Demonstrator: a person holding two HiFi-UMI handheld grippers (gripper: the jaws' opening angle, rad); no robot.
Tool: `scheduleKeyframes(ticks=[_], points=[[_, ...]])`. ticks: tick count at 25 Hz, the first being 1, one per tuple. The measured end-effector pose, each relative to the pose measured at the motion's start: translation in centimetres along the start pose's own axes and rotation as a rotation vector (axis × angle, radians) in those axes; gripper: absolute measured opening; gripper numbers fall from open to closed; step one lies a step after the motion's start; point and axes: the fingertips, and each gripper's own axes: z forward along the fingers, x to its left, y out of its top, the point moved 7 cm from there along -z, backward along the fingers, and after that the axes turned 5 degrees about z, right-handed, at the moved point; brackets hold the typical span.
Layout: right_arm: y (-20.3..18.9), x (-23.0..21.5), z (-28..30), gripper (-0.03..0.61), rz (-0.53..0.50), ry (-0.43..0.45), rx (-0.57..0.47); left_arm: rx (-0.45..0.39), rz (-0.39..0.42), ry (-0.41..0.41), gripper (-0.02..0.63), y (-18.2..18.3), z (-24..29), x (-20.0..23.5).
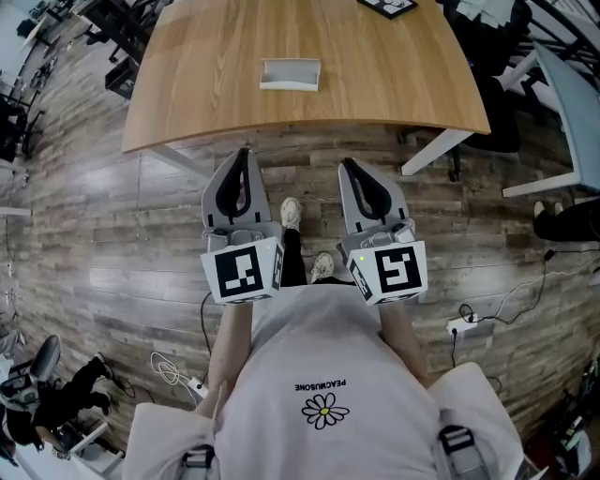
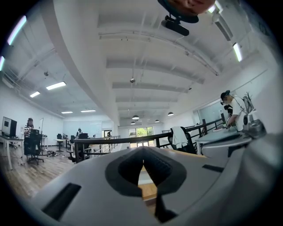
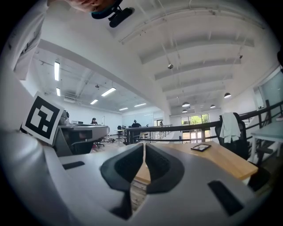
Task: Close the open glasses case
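The glasses case is pale grey-white and lies open on the wooden table, near the middle of its front half. Both grippers are held level over the floor, short of the table's front edge. My left gripper points toward the table a little left of the case, its jaws together with nothing between them. My right gripper points toward the table right of the case, also shut and empty. In the left gripper view the tips meet; in the right gripper view the tips meet too.
A black-framed flat object lies at the table's far edge, seen also in the right gripper view. White table legs stand at the right. Office chairs, cables and a power strip lie around on the wood floor.
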Motion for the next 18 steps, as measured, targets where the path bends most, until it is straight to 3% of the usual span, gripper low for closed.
scheduleKeyframes(ticks=[5,10,18], points=[[1.0,0.0,0.7,0.009,0.0,-0.019,-0.057,-0.062,0.027,-0.002,0.017,1.8,1.2,1.1],[1.4,0.0,2.0,0.009,-0.087,-0.017,-0.066,-0.115,-0.008,0.027,0.017,1.9,2.3,2.5],[0.9,-0.8,8.8,0.009,-0.089,0.046,-0.035,-0.082,-0.08,0.051,0.017,-0.6,7.8,5.6]])
